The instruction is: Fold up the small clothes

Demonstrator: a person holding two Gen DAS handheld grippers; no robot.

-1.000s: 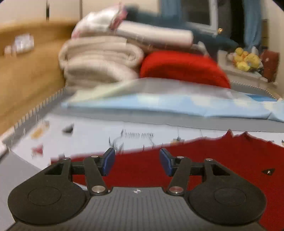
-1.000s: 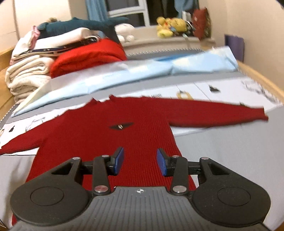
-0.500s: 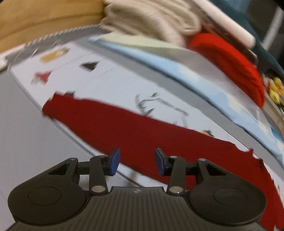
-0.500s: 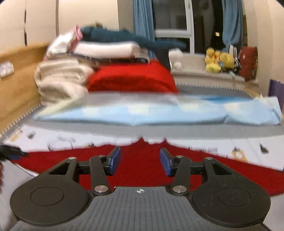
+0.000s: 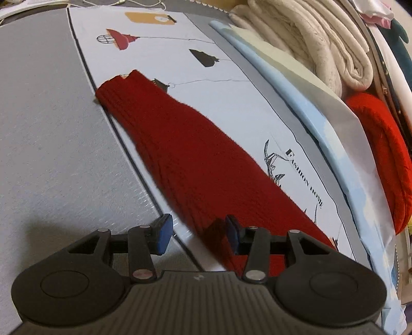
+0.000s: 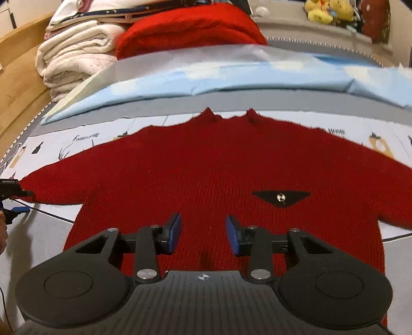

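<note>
A dark red knitted sweater [image 6: 219,167] lies flat on the bed, front up, with a black triangular badge [image 6: 280,198] on its chest. My right gripper [image 6: 203,234] hovers over the lower chest; its jaws are closing, with only the flat knit beneath and nothing pinched. The sweater's left sleeve [image 5: 185,144] stretches out to its cuff [image 5: 116,87]. My left gripper [image 5: 197,235] stands open low over the sleeve's near edge, one finger above the knit, the other above the sheet. In the right wrist view the left gripper [image 6: 19,199] shows at the left edge, by the sleeve.
The sweater rests on a white printed sheet [image 5: 180,56] over grey bedding [image 5: 46,128]. Behind lie a pale blue folded sheet [image 6: 206,77], a stack of cream blankets [image 6: 74,56], a bright red blanket [image 6: 188,28], plush toys [image 6: 327,10] and a wooden bed side [image 6: 18,77].
The left gripper has rolled, dropped and moved toward the left sleeve, its jaws narrower than before. The right gripper has swung across the sweater and now tips down over the chest, jaws narrower.
</note>
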